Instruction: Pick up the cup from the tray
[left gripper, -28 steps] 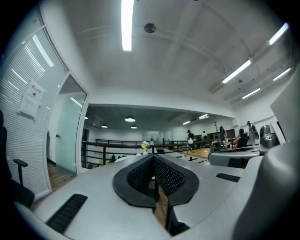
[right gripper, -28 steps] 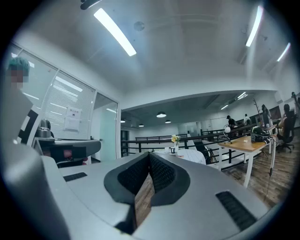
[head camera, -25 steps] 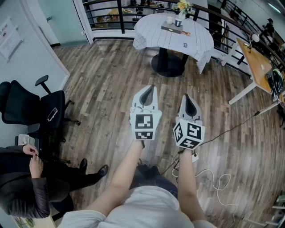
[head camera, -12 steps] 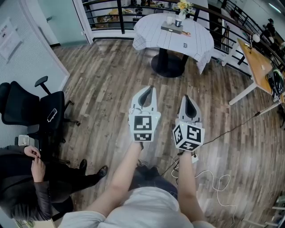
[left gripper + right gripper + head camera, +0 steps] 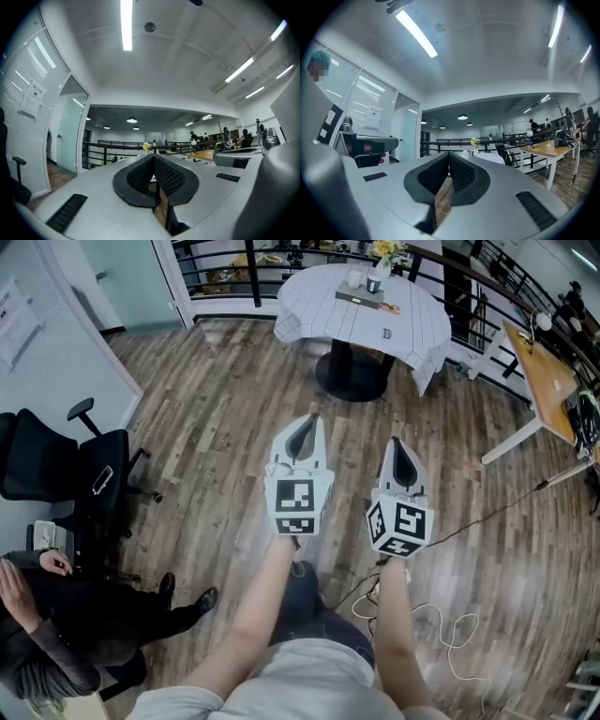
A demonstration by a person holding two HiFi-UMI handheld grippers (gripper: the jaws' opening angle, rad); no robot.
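Across the floor ahead: we see grey-brown wood planks (image 5: 216,418) running up to a round table under a white checked cloth (image 5: 403,324).
Left side: a black wheeled office chair (image 5: 56,470) and a seated person in dark clothes (image 5: 66,634).
Right side: a light wooden desk (image 5: 544,381); a white cable (image 5: 441,629) loops on the planks near us.
Behind the table: a black metal railing (image 5: 225,259).
Cup: a small white cup (image 5: 355,279) stands at the table's far side, at the edge of a dark flat tray (image 5: 361,299) and beside a dark vase of yellow flowers (image 5: 377,277). We cannot tell whether it rests on the tray or just behind it.
Left tongs: the grey left gripper (image 5: 307,423) is over the planks, well apart from the table, jaws clenched together with nothing between them.
Right tongs: the grey right gripper (image 5: 397,443) is beside it, likewise clenched and empty.
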